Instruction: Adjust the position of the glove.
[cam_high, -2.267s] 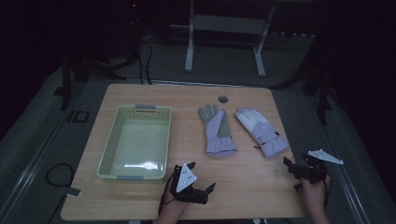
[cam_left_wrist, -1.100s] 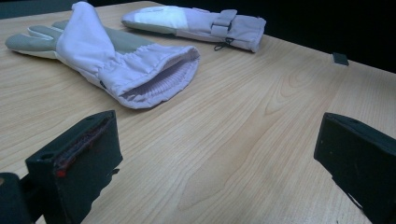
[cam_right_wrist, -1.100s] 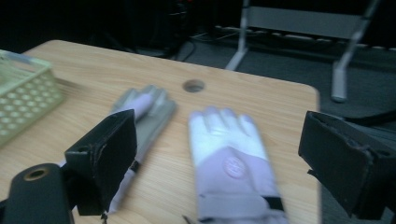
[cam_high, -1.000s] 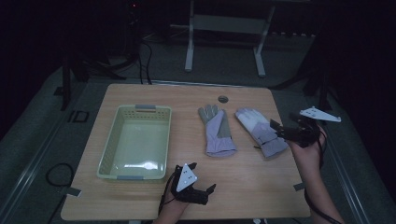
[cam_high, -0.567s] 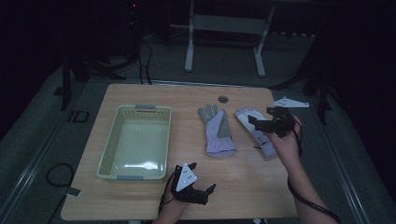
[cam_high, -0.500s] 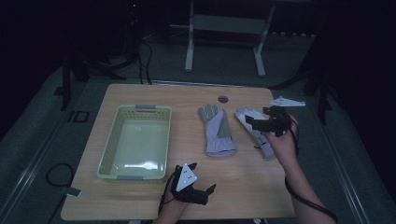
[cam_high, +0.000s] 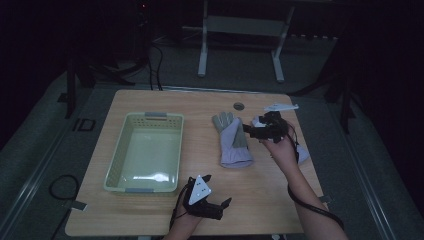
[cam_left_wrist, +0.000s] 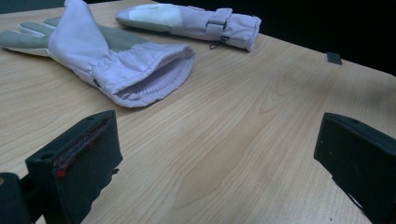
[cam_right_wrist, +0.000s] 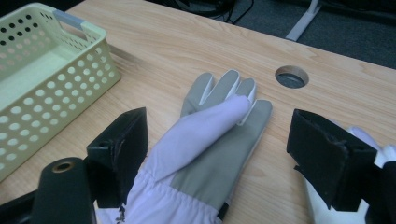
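Where right gripper (cam_high: 253, 131) hovers, glove (cam_right_wrist: 205, 144) lilac, grey-palmed, flat.

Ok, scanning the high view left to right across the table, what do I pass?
Green basket → left gripper near the front edge → nearer glove → right gripper, jaws apart over the gloves.

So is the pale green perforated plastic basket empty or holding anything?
Empty. The pale green perforated plastic basket shows only its bare floor in the high view; both lavender gloves lie outside it on the wooden table.
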